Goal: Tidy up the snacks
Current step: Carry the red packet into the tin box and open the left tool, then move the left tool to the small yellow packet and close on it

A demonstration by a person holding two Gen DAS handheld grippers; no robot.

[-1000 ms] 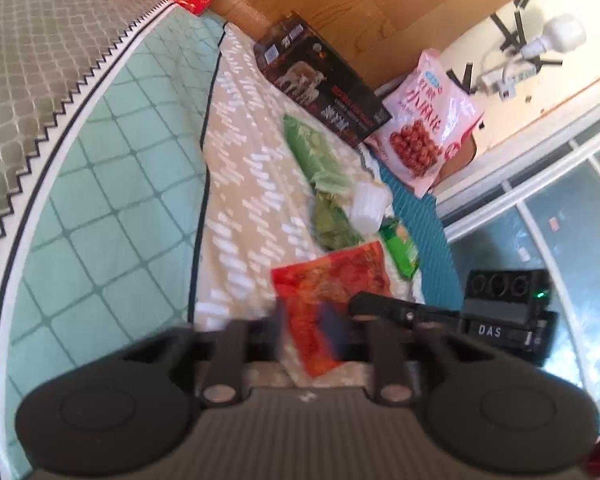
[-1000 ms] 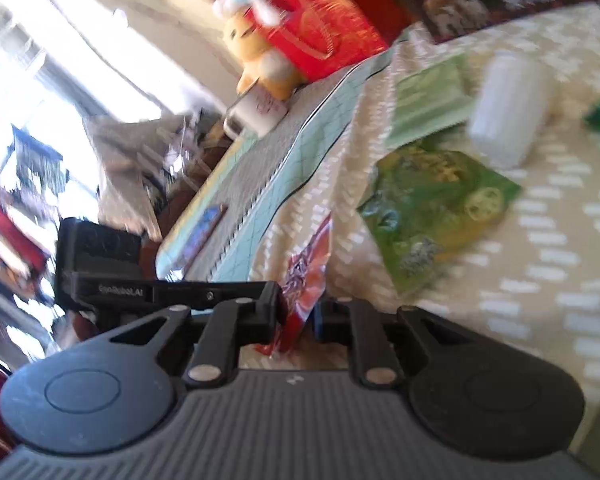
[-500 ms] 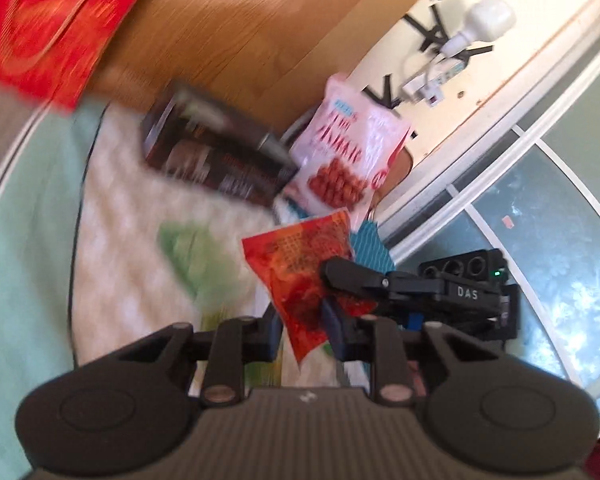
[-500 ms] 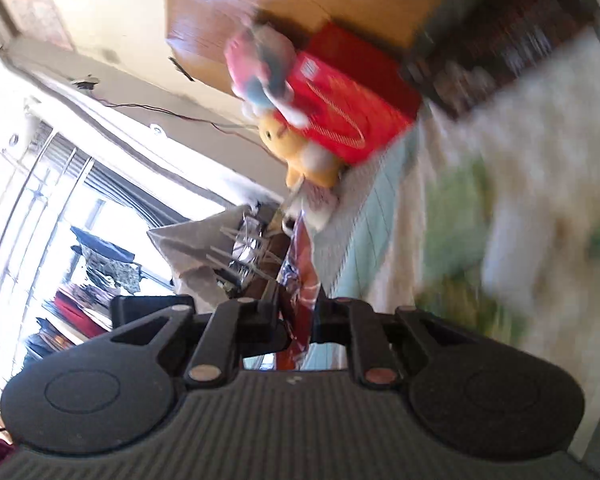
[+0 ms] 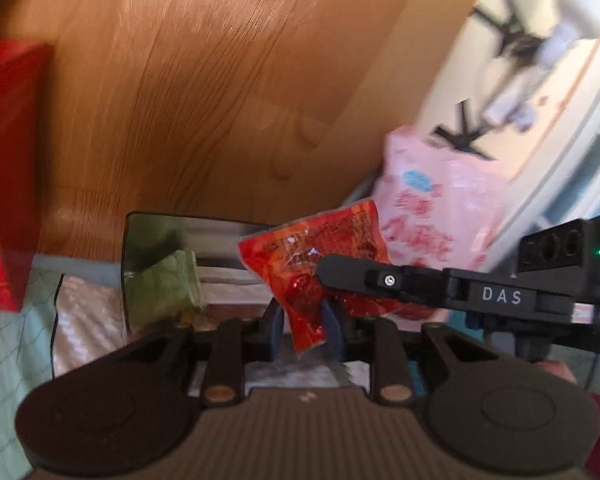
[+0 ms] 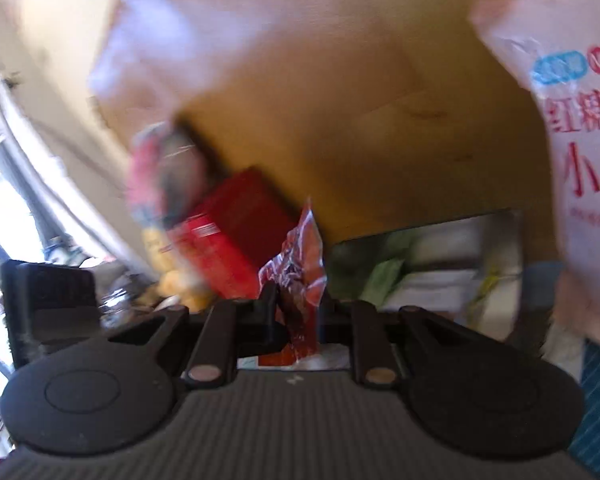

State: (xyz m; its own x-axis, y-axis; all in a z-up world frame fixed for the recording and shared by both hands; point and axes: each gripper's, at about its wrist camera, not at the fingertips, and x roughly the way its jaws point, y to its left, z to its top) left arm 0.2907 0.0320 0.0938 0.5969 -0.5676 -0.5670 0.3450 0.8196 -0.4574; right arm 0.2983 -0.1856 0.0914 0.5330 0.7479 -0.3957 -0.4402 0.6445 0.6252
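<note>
Red snack packet [image 5: 312, 276] – light, soft crinkly film, likely slippery (best pinched at a sealed edge). It hangs in the air before the dark box [image 5: 188, 256]. Left gripper [image 5: 306, 330] clamps its lower corner; right gripper [image 6: 296, 312] pinches it too – jaws nearly closed.

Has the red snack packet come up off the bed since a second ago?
Yes. The red snack packet lay on the bedspread; now both grippers hold it up, level with the dark box against the wooden headboard.
</note>
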